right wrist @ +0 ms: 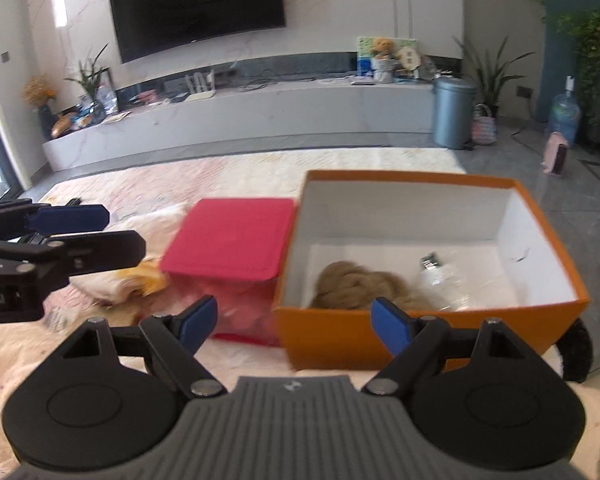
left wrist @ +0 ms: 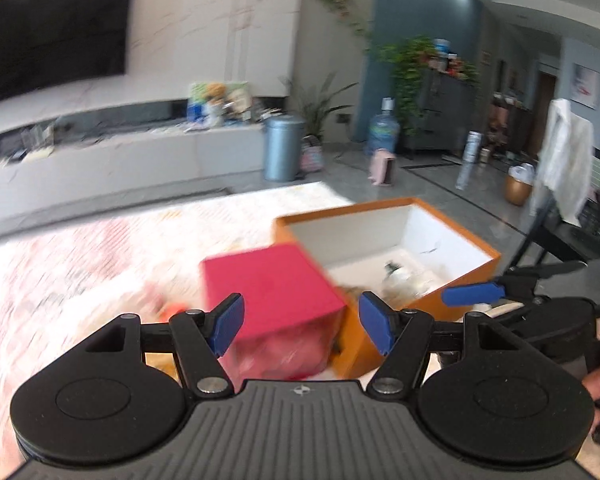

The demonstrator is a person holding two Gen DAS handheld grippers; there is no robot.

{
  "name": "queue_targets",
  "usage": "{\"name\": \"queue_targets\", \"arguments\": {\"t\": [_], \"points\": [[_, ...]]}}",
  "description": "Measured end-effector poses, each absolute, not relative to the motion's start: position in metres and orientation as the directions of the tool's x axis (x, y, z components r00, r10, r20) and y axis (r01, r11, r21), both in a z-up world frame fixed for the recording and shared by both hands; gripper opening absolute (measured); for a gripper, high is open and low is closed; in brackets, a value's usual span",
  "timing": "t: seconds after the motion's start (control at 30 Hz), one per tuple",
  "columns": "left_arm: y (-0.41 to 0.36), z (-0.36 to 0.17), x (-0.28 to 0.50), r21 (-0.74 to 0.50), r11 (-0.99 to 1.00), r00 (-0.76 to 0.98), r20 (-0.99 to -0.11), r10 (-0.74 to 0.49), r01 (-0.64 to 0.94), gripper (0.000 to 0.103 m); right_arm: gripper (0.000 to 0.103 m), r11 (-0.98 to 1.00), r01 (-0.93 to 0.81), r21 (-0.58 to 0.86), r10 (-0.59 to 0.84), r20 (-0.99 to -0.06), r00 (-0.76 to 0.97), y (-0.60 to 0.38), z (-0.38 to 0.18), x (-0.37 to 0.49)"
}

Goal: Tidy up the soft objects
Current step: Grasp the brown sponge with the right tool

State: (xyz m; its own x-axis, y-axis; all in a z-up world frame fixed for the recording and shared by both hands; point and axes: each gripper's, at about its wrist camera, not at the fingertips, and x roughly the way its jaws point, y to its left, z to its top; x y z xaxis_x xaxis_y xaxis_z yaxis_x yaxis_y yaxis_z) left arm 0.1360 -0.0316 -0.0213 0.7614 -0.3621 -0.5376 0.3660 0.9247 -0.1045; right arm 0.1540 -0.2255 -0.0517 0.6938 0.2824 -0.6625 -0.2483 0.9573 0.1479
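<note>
Two containers stand side by side on a pale patterned cloth [right wrist: 228,176], at the centre of the right wrist view.

1. Orange box [right wrist: 420,332]: open-topped, white inside, right of centre. It holds a tan fuzzy soft object [right wrist: 352,284] against its near wall, and to the right of that a clear crumpled plastic item [right wrist: 448,284] with a small dark label (contents not legible).
2. Red bin [right wrist: 230,236]: closed by a flat red lid; its translucent lower wall shows pinkish contents, too blurred to identify. It touches or sits just beside the orange box's left wall.

A cream and yellow soft item [right wrist: 132,276] lies on the cloth left of the red bin.

Right gripper [right wrist: 294,322]: fingers apart, nothing between them, at lower centre of its own view in front of the orange box's near wall.

Left gripper [left wrist: 302,322]: fingers apart, nothing between them, with the red bin directly beyond (this view is motion-blurred). It also appears at the left edge of the right wrist view.

A grey-blue bin [right wrist: 454,114] stands on the floor at upper right.
</note>
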Motion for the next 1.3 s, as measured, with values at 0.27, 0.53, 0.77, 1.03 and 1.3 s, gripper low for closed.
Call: {"name": "queue_targets", "arguments": {"t": [0.27,0.53,0.77,1.03,1.3], "points": [[0.019,-0.042,0.128,-0.134,0.970,0.747,-0.619,-0.241,0.202,0.076,0.083,0.931,-0.315,0.187,0.353,-0.685,0.638,-0.168,-0.073,0.138],[0.083,-0.074,0.122,-0.209,0.978,0.638,-0.754,-0.154,-0.012,0.056,0.083,0.917,-0.354,0.181,0.371,-0.712,0.596,-0.129,-0.089,0.138],[0.110,-0.102,0.108,-0.259,0.964,0.553,-0.813,-0.184,-0.061,0.036,0.082,0.908,-0.385,0.164,0.370,-0.745,0.555,-0.102,-0.106,0.148],[0.110,-0.110,0.119,-0.229,0.973,0.459,-0.867,-0.196,-0.017,0.032,0.082,0.880,-0.446,0.165,0.388,-0.791,0.473,-0.077,-0.130,0.160],[0.116,-0.120,0.128,-0.236,0.971,0.412,-0.888,-0.206,-0.024,0.022,0.082,0.828,-0.535,0.169,0.433,-0.798,0.418,-0.044,-0.145,0.178]]}}
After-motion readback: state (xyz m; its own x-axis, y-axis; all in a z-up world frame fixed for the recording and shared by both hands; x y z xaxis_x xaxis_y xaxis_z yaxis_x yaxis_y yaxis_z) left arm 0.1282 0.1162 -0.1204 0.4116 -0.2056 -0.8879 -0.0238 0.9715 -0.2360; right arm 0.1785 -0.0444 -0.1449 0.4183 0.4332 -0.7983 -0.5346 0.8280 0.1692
